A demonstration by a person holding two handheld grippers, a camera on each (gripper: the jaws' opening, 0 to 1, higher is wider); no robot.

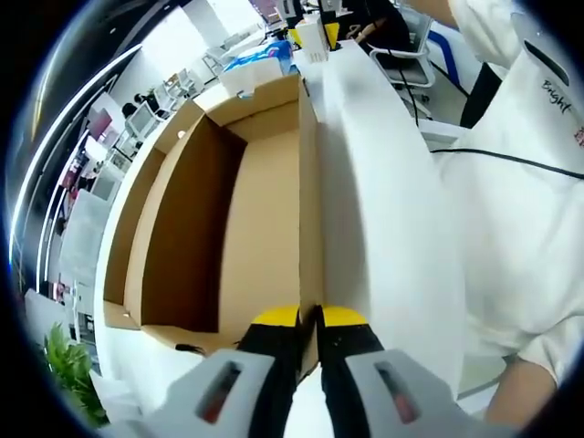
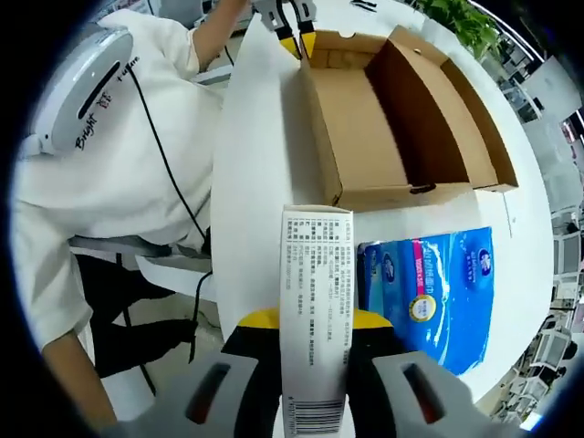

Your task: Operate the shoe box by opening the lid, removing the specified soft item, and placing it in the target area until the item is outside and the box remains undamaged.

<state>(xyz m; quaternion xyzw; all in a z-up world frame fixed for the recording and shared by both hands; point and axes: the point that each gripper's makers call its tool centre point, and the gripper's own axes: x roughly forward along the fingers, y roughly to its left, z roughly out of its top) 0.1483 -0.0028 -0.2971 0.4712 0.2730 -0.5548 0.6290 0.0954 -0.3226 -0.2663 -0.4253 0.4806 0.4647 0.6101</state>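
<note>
Cardboard shoe box [image 2: 401,119] stands open on the white table [image 2: 260,155], its brown inside bare as far as we can see; in the left gripper view our left claw [image 1: 310,319] is pinched narrow on the near wall of the shoe box [image 1: 265,201], one yellow-tipped jaw inside the wall and the other outside it; the same left claw [image 2: 297,27] shows in the right gripper view at the far corner of the box, gripping its edge. Our right claw [image 2: 315,321] is closed on a tall white packet [image 2: 315,310] printed with small text and a barcode, the packet standing upright between the jaws and out of the box; we see it also in the left gripper view, small, beyond the far end of the box, white packet [image 1: 312,41]. Just beside the packet, on the table in front of the box, lies a blue pack of tissues [image 2: 429,292], apart from the cardboard; a person in a white shirt [image 2: 109,155] stands at the table's edge, a black cable [image 2: 169,173] running down the shirt; green plant leaves [image 1: 68,374] show past the table.
</note>
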